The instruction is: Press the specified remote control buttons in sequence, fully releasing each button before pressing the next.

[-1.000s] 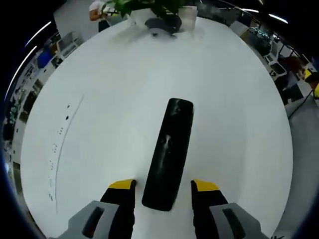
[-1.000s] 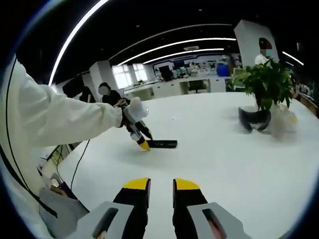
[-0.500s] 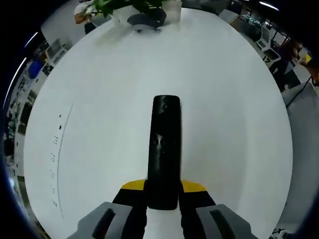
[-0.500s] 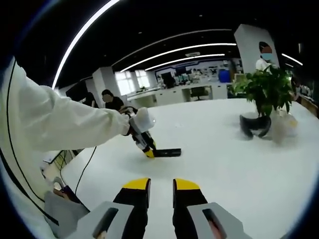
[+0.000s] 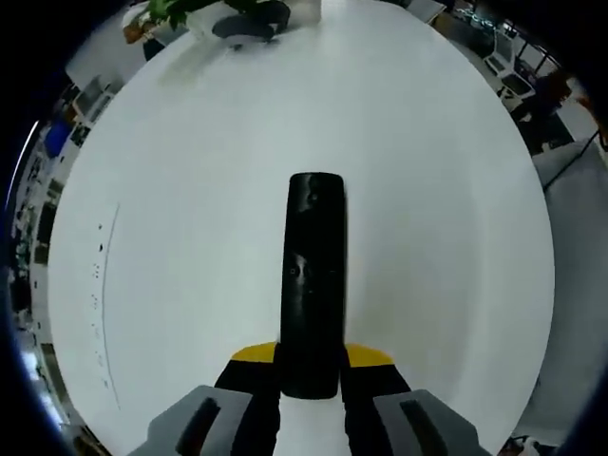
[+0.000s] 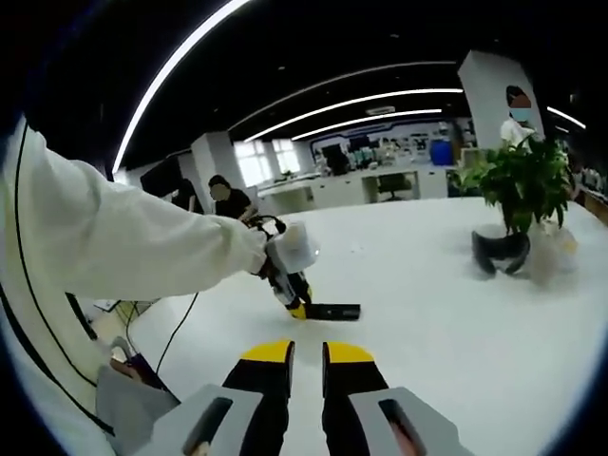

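My left claw has black jaws capped in yellow on grey housings. My right claw matches it: yellow tips, black jaws, grey bodies with dark slots. My sleeve is loose white fabric, trailing a thin black cable.

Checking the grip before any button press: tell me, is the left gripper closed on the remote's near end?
Yes, the left gripper has its yellow-tipped jaws against both sides of the black remote's near end.
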Motion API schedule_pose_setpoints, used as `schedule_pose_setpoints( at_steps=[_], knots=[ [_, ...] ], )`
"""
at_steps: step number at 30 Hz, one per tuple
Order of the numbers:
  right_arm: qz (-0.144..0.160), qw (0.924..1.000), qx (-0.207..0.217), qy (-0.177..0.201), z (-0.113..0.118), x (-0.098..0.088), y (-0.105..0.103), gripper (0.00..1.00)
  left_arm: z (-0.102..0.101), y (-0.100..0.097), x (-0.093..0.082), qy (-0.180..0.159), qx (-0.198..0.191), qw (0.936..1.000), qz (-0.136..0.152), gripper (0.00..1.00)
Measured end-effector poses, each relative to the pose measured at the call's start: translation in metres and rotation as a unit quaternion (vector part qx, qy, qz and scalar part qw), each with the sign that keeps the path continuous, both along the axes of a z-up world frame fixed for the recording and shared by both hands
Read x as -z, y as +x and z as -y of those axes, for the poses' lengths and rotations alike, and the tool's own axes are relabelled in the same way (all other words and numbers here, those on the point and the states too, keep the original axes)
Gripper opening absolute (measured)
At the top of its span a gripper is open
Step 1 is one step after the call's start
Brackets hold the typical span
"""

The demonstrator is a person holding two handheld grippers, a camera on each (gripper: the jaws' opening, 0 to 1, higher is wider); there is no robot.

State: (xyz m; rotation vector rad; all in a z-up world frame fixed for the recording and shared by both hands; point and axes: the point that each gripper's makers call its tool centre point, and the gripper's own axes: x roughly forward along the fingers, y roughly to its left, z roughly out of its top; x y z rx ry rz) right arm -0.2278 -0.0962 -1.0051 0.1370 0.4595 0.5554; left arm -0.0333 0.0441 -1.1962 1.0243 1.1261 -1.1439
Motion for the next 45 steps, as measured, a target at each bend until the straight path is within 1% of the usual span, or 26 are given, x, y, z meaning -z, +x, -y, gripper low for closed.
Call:
schedule_pose_setpoints(
  at_steps=[2,3,6,8,10,13,15,17,18,21,26,27,28,30,33,34,36,42,45],
  knots=[
    [-0.001,1.0000,-0.004,-0.001,-0.002,0.000,-0.001,0.07,-0.001,-0.001,0.000,-0.005,-0.001,1.0000,0.002,0.22],
    [-0.003,1.0000,-0.008,-0.002,-0.004,0.001,-0.002,0.06,-0.002,-0.003,0.000,-0.006,-0.009,0.9999,0.000,0.22],
    [-0.006,0.9998,-0.017,-0.003,-0.009,0.004,-0.003,0.04,0.000,-0.010,0.001,0.001,-0.006,1.0000,0.002,0.22],
    [-0.016,0.9995,-0.028,-0.001,-0.014,0.007,-0.006,0.02,0.000,-0.015,0.001,0.005,-0.006,1.0000,0.003,0.22],
    [-0.019,0.9993,-0.031,-0.003,-0.016,0.008,-0.007,0.00,0.000,-0.020,0.001,0.007,-0.005,0.9999,0.007,0.22],
    [-0.017,0.9990,-0.039,-0.013,-0.020,0.007,-0.007,0.00,-0.001,-0.028,0.001,0.006,-0.005,1.0000,0.005,0.22],
    [-0.015,0.9987,-0.045,-0.019,-0.021,0.008,-0.007,0.00,-0.001,-0.033,0.001,0.006,-0.013,0.9999,0.003,0.22],
    [-0.009,0.9982,-0.051,-0.031,-0.022,0.009,-0.007,0.00,-0.001,-0.039,0.001,0.005,-0.017,0.9998,0.003,0.22],
    [-0.010,0.9976,-0.052,-0.043,-0.022,0.010,-0.007,0.00,-0.001,-0.042,0.001,0.002,-0.021,0.9998,0.002,0.22],
    [-0.011,0.9971,-0.060,-0.046,-0.023,0.009,-0.006,0.00,-0.002,-0.050,0.001,-0.007,-0.030,0.9995,0.004,0.22],
    [-0.029,0.9966,-0.057,-0.053,-0.021,0.020,0.000,0.00,-0.001,-0.066,0.001,-0.017,-0.039,0.9991,0.004,0.22],
    [-0.042,0.9960,-0.056,-0.055,-0.020,0.024,0.001,0.00,0.000,-0.071,0.001,-0.016,-0.041,0.9990,0.004,0.22],
    [-0.045,0.9958,-0.057,-0.057,-0.020,0.024,0.002,0.00,0.000,-0.074,0.001,-0.017,-0.042,0.9990,0.005,0.22],
    [-0.043,0.9956,-0.058,-0.059,-0.019,0.024,0.004,0.00,0.000,-0.079,0.001,-0.018,-0.045,0.9988,0.005,0.22],
    [-0.050,0.9948,-0.061,-0.065,-0.018,0.026,0.005,0.00,0.000,-0.087,0.000,-0.026,-0.047,0.9985,0.006,0.22],
    [-0.051,0.9947,-0.061,-0.066,-0.018,0.026,0.005,0.00,0.000,-0.091,0.000,-0.030,-0.053,0.9981,0.006,0.22],
    [-0.063,0.9936,-0.065,-0.068,-0.018,0.030,0.004,0.00,0.001,-0.097,0.000,-0.031,-0.054,0.9980,0.007,0.22],
    [-0.086,0.9910,-0.073,-0.073,-0.023,0.041,0.000,0.00,0.003,-0.117,0.001,-0.038,-0.054,0.9978,0.007,0.22],
    [-0.095,0.9890,-0.082,-0.078,-0.026,0.043,-0.002,0.00,0.005,-0.129,0.000,-0.042,-0.053,0.9977,0.007,0.22]
  ],
)
